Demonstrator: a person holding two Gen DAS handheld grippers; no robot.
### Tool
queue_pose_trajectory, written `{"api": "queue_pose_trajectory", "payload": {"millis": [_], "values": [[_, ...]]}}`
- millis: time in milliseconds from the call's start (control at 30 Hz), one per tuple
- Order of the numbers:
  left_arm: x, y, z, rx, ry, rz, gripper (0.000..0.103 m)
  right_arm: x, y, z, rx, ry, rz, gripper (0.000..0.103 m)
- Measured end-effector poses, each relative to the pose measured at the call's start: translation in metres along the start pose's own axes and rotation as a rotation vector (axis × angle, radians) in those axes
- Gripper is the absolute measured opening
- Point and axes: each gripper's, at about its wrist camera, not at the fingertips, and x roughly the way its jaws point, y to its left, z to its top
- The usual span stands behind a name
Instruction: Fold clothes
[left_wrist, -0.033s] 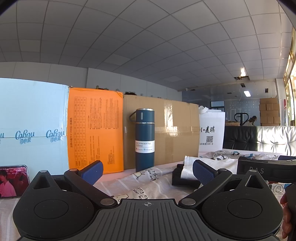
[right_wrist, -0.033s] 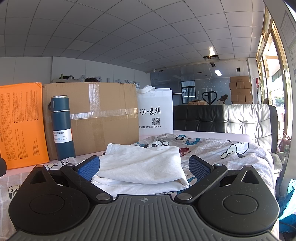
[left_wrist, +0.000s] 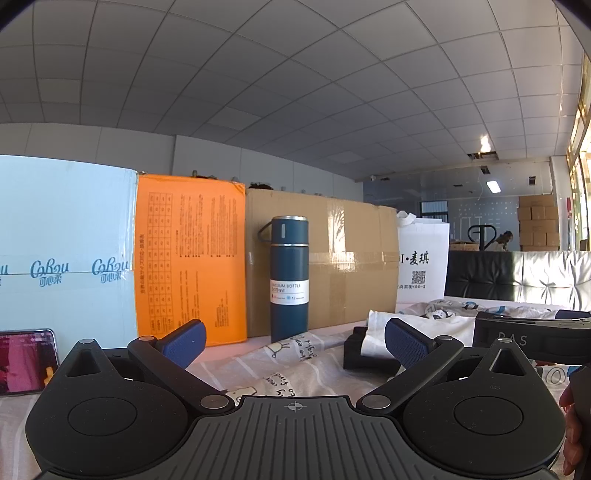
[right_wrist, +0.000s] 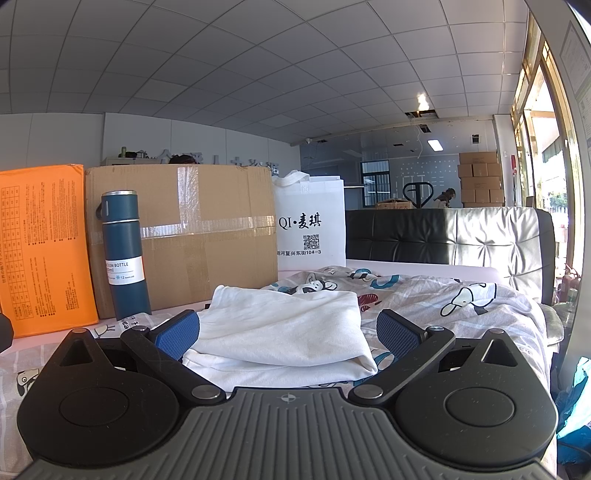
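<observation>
A folded white garment (right_wrist: 284, 328) lies on a cartoon-print sheet (right_wrist: 461, 306). In the right wrist view, my right gripper (right_wrist: 288, 332) is open, and its blue pads (right_wrist: 177, 334) stand on either side of the garment's near edge without touching it. In the left wrist view, my left gripper (left_wrist: 295, 341) is also open, over the sheet (left_wrist: 295, 369), with nothing between its fingers. From there the garment (left_wrist: 417, 325) shows to the right. It is partly hidden behind the right gripper's black body (left_wrist: 532, 338).
A dark blue vacuum bottle (left_wrist: 289, 280) stands upright in front of a taped cardboard box (left_wrist: 351, 266). An orange box (left_wrist: 188, 258) and a light blue box (left_wrist: 62, 251) stand to the left. A phone (left_wrist: 26, 362) lies far left. A white bag (right_wrist: 310, 221) and a padded headboard (right_wrist: 443, 236) stand behind.
</observation>
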Motion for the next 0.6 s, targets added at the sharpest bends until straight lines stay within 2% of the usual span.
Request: {"api": "queue_pose_trajectory", "payload": {"millis": [600], "values": [[0.0002,0.001,0.0024,-0.002,-0.002,0.004,0.103,-0.0046,0.0017,0.0014,0.021,-0.042,0.059,0.103]]}}
